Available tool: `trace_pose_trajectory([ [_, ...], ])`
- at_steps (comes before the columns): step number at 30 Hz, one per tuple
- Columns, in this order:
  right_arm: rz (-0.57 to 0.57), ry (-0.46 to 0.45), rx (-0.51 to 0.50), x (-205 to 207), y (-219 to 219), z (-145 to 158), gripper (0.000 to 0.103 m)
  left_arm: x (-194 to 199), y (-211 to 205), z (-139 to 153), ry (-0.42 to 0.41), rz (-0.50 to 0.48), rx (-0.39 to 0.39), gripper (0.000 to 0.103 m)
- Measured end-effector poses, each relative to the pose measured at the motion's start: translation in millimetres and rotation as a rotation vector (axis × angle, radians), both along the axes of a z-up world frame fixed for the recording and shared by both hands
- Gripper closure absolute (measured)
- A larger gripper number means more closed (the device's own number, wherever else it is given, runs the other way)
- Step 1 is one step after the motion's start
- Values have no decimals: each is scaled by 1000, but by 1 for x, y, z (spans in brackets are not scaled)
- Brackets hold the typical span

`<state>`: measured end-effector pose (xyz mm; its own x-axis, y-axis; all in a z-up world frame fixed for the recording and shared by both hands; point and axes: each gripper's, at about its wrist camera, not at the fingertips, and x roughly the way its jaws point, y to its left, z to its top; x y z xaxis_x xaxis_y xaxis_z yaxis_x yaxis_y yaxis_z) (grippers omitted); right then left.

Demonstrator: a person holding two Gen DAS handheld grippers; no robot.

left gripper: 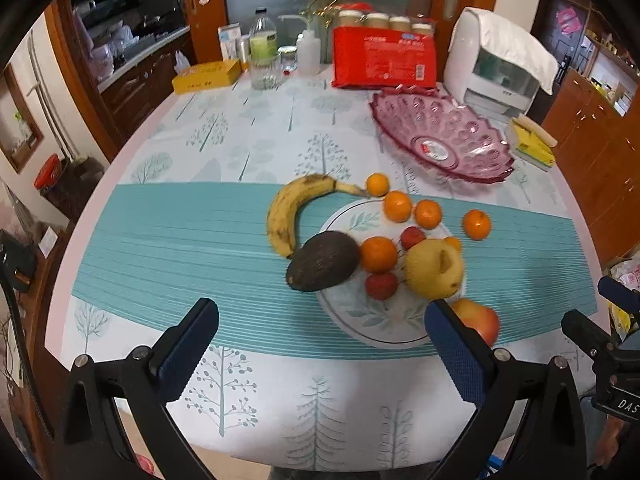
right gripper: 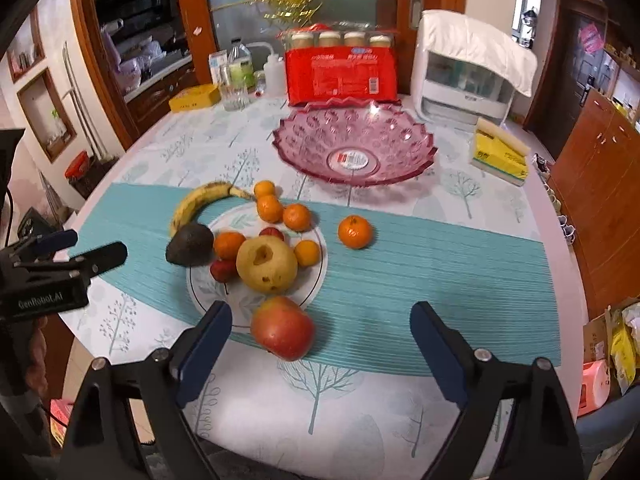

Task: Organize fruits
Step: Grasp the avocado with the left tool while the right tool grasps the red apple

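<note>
Both claws released, nothing between the jaws. Right gripper (right gripper: 320, 344) spread wide and angled down at the table, red apple (right gripper: 282, 328) just ahead of its left pad, nearer that pad than the right one, so it looks lined up for the apple as first pick, though off-centre. Left gripper (left gripper: 322, 344) also spread wide, empty, with the avocado (left gripper: 322, 261) just ahead of the gap and the white plate (left gripper: 372, 320) rim directly in front. Beyond both claws sits the fruit cluster: yellow pear (right gripper: 266, 265) mid-plate, small oranges and two small red fruits around it, banana (left gripper: 286, 210) curving off the plate's far-left side with its lower end by the avocado. One lone orange (right gripper: 355, 232) sits apart on the teal mat (right gripper: 440, 272), ahead and right of the pile. Further out, the pink glass bowl (right gripper: 354, 152) is empty, probably the destination, which explains why the fruits are heaped near the claws and the bowl left clear behind them. View difference: in the left wrist view the apple is half hidden behind the claw's right pad; the right wrist view shows it whole. The right view also shows the other gripper from the side at its left edge, the bowl face-on, and the pear's pitted top.
</note>
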<state>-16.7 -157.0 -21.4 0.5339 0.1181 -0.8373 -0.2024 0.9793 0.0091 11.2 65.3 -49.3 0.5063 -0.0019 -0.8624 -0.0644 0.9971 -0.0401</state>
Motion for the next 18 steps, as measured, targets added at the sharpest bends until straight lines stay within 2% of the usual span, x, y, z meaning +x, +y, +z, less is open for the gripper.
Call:
trace_pose_trajectory([
  [9,52,84,55,12,14,-36,16,35,32,-50,66,1,-37,2],
  [18,36,196,67,34,26,-81,19,75,27,-79,99,-162,25,8],
])
